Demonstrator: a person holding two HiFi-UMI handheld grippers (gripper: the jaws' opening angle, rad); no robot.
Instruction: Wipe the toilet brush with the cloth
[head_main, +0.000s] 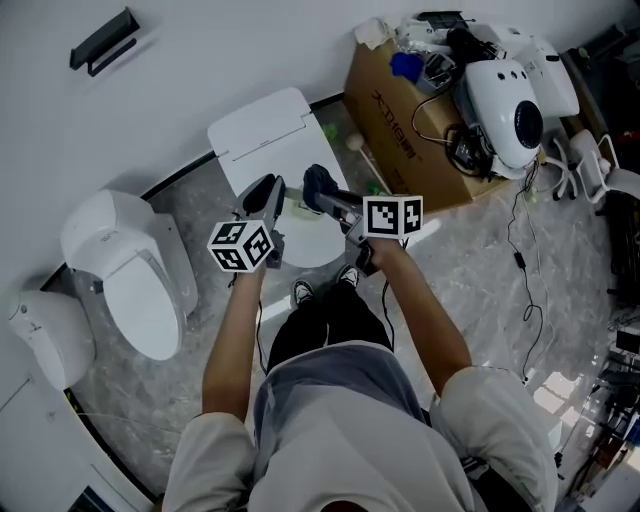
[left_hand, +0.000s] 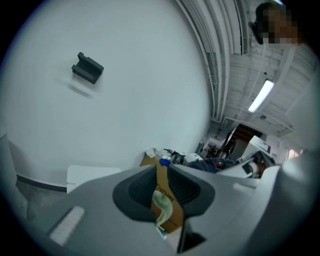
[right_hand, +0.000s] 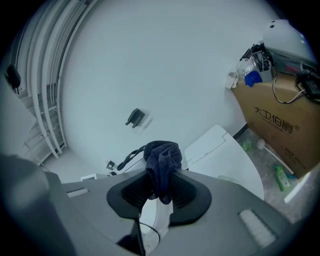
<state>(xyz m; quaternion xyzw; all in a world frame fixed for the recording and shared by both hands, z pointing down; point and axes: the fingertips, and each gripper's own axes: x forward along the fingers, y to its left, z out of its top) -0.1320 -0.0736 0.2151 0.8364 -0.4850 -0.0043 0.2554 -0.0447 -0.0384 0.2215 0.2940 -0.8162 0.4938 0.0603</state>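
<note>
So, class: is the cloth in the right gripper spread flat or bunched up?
Bunched up: the dark cloth sits as a crumpled wad pinched between the jaws of the right gripper.

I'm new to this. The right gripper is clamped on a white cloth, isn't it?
Not quite. The cloth is dark blue, not white. The right gripper is indeed clamped on it, with the cloth bunched between its jaws. The right gripper view shows this.
</note>
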